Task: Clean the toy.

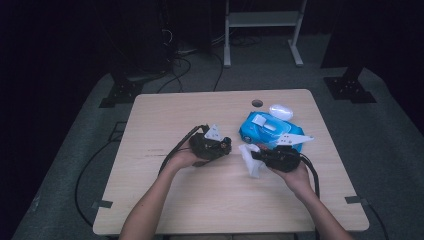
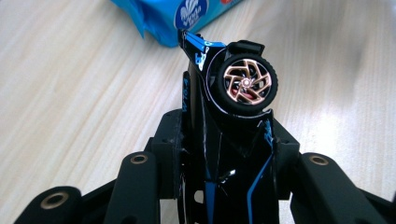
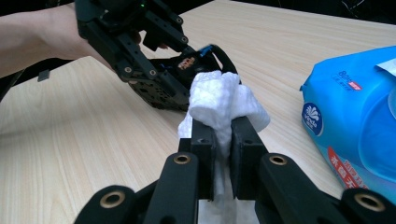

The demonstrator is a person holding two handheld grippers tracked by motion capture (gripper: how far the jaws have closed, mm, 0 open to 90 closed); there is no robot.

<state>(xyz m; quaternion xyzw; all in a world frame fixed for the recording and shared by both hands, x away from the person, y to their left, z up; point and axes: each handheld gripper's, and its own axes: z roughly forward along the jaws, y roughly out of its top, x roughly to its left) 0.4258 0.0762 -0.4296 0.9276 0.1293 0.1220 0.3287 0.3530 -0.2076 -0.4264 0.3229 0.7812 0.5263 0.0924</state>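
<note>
High view looks down on the table (image 1: 220,195) from above; both gripper views sit close over it.

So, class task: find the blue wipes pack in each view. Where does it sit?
High view: blue wipes pack right of table centre, beyond the right tool.
Left gripper view: top edge, centre-left.
Right gripper view: right edge.
Shared landmark: the toy car held by the left tool.

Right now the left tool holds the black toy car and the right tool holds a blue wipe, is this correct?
Not quite: the wipe in the right tool is white, as the right gripper view shows. The left tool does hold the black toy car.
</note>
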